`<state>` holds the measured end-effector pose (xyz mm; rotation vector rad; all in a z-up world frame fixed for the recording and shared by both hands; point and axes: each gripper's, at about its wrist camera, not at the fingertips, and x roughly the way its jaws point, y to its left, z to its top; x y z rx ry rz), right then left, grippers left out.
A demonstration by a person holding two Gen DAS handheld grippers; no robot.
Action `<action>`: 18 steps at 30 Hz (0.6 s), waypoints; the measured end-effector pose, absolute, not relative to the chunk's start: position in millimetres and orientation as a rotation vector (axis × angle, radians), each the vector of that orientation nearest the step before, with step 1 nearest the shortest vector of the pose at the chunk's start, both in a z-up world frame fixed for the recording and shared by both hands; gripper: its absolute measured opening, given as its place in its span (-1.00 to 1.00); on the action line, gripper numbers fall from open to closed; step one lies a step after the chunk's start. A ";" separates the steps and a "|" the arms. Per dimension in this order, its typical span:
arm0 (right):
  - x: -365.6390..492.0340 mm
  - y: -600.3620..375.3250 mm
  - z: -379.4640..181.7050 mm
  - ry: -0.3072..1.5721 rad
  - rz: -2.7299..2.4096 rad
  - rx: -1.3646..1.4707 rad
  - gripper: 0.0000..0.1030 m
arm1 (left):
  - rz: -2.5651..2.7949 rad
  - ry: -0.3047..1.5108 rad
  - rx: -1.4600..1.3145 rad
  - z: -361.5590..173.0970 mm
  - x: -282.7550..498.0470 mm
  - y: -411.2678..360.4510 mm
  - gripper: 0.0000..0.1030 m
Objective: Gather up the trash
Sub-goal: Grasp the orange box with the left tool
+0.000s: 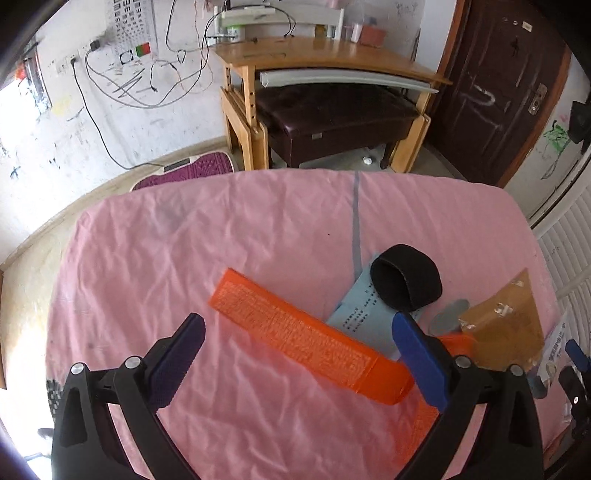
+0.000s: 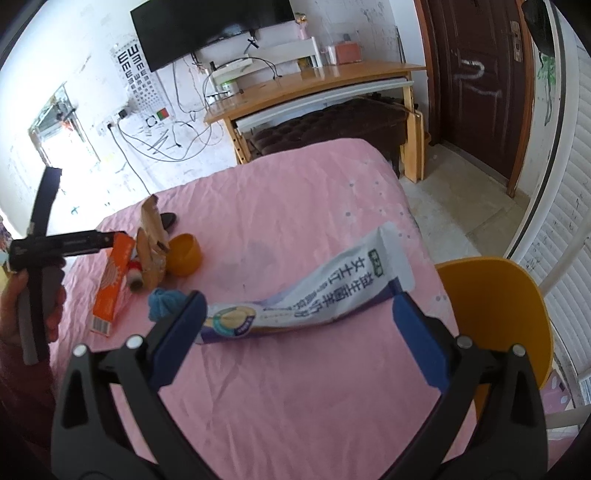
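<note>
Broadly, the pink cloth [image 1: 184, 258] covers a tabletop whose far edge rounds off toward a wooden desk [image 1: 332, 59] and a dark door [image 1: 498, 92]; its left and far parts lie bare, giving open room there. From the left wrist view, the left gripper [image 1: 299, 354] has its jaws spread wide over a long orange box [image 1: 306, 336] covered in small print too fine to read. Just beyond lie a pale blue leaflet [image 1: 360, 314] with rows of dots, a black band [image 1: 406, 280] resting on it, and a crumpled amber wrapper [image 1: 506, 325] near the right edge. The right wrist view alone shows the white and purple sachet [image 2: 314, 295] with large Chinese characters, lying between the spread jaws of the right gripper [image 2: 299, 325], not pinched. That view also shows a yellow bin [image 2: 495, 317] just off the tabletop's right edge, a small orange cup [image 2: 186, 254], a ball of blue yarn [image 2: 164, 299], and a hand [image 2: 22, 310] on the other gripper's handle. On the wall hang an eye chart [image 2: 135, 70] and a dark screen [image 2: 214, 26]
</note>
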<state>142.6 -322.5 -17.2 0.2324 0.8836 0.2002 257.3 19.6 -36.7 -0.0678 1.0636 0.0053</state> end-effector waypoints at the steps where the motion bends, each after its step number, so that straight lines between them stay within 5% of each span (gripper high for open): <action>1: 142.4 -322.2 -18.2 0.884 0.203 0.235 0.88 | 0.015 1.068 -0.076 -39.9 259.5 20.1 0.86; 3: 142.5 -322.2 -18.7 0.884 0.207 0.236 0.88 | 0.037 1.067 -0.086 -43.4 265.2 22.5 0.81; 13: 140.7 -315.3 -18.8 0.890 0.215 0.217 0.88 | 0.008 1.016 -0.156 -44.7 255.0 35.9 -0.62; 18: 144.0 -306.2 -19.9 0.910 0.225 0.191 0.88 | -0.021 0.983 -0.152 -41.8 238.1 35.1 -0.64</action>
